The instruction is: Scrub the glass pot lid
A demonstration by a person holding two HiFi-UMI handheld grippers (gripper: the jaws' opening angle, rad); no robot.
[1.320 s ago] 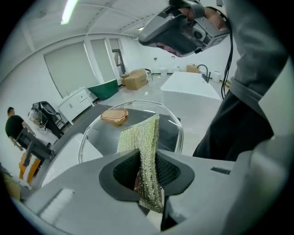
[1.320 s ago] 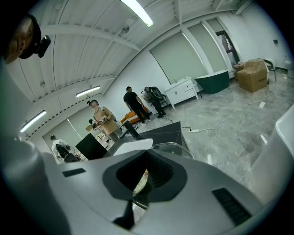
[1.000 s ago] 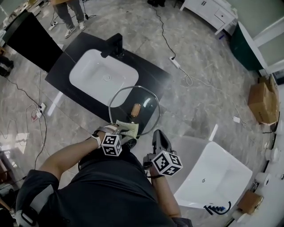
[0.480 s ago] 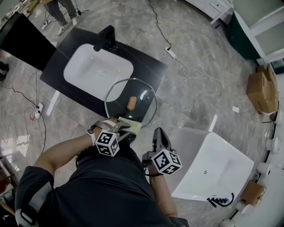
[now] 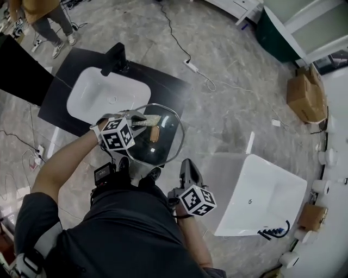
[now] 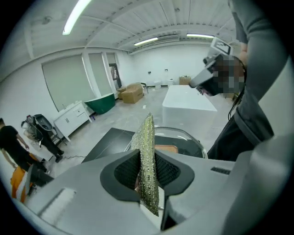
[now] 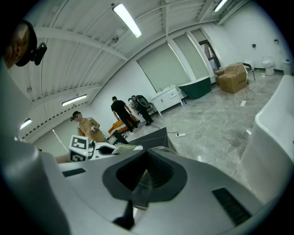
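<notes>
The round glass pot lid (image 5: 166, 141) with a brown knob (image 5: 154, 133) is held up in front of the person, above the counter's edge. My right gripper (image 5: 185, 164) is shut on the lid's near rim; in the right gripper view the glass edge (image 7: 139, 180) sits between its jaws. My left gripper (image 5: 139, 120) is shut on a greenish scrub pad (image 5: 149, 120), which lies against the lid's far left part beside the knob. In the left gripper view the pad (image 6: 148, 160) stands upright between the jaws, with the lid (image 6: 186, 138) just beyond.
A black counter (image 5: 60, 92) with a white basin (image 5: 109, 93) and a black faucet (image 5: 115, 57) lies below the lid. A white bathtub (image 5: 261, 198) stands at the right. A cardboard box (image 5: 304, 96), a floor cable (image 5: 185, 49) and a person (image 5: 46, 16) are farther off.
My left gripper has carried the scrub pad from the lid's near rim across to its far left side beside the knob. The right gripper keeps its hold on the rim.
</notes>
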